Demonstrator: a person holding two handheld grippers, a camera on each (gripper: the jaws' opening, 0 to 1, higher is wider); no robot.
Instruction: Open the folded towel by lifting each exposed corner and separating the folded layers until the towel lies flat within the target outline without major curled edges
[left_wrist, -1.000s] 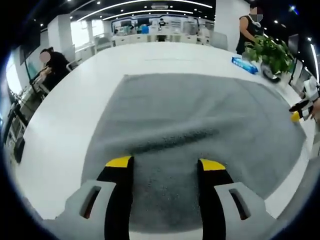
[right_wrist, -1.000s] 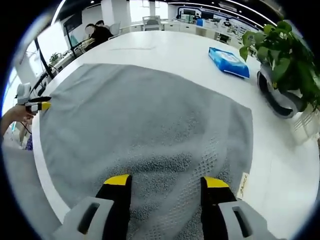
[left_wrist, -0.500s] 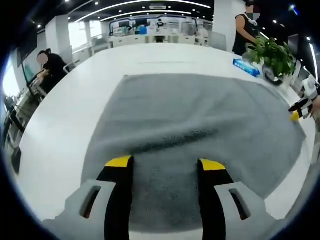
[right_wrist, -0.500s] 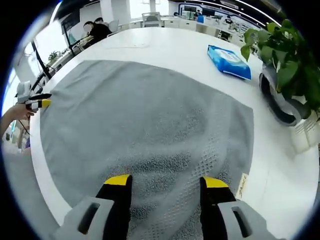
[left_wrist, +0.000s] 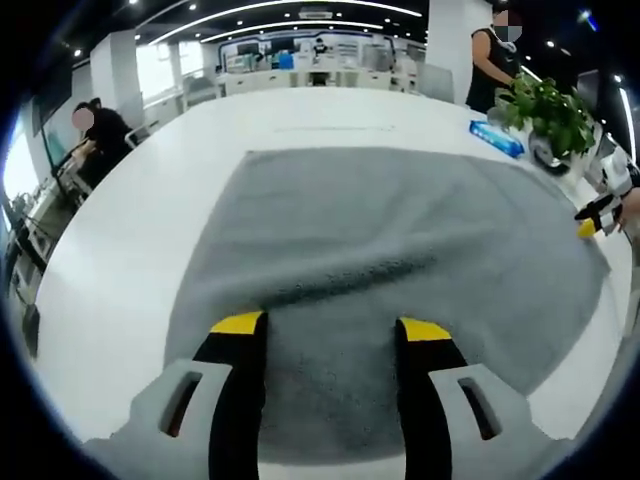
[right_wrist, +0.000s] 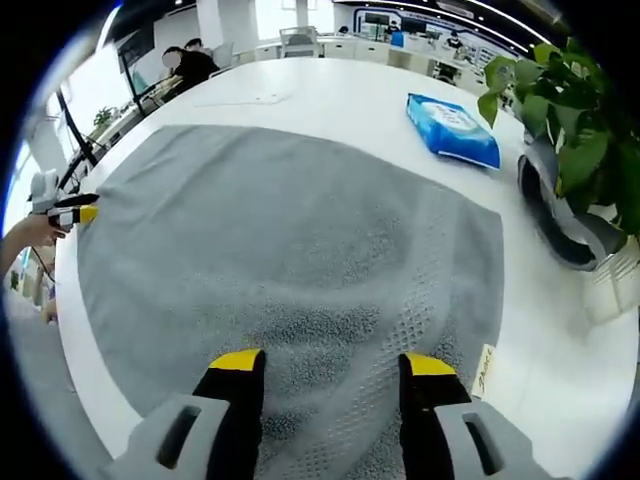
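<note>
Towel (left_wrist: 400, 250) lies spread on the white table (left_wrist: 130, 260), looks nearly done; a low ridge crosses it just ahead of left gripper (left_wrist: 330, 325), near edge lumpy by right gripper (right_wrist: 325, 362). Both sets of fingers released, holding nothing. No target outline visible. Plant pot (right_wrist: 560, 200) and blue pack (right_wrist: 452, 128) beyond towel's far edge; otherwise table bare around the towel.

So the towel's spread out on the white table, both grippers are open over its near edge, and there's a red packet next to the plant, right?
Not quite: the packet is blue, not red, as the right gripper view shows. The rest holds: the grey towel lies spread on the white table, the packet sits beside the plant, and the left gripper and right gripper stand open over the towel's near edge.
</note>
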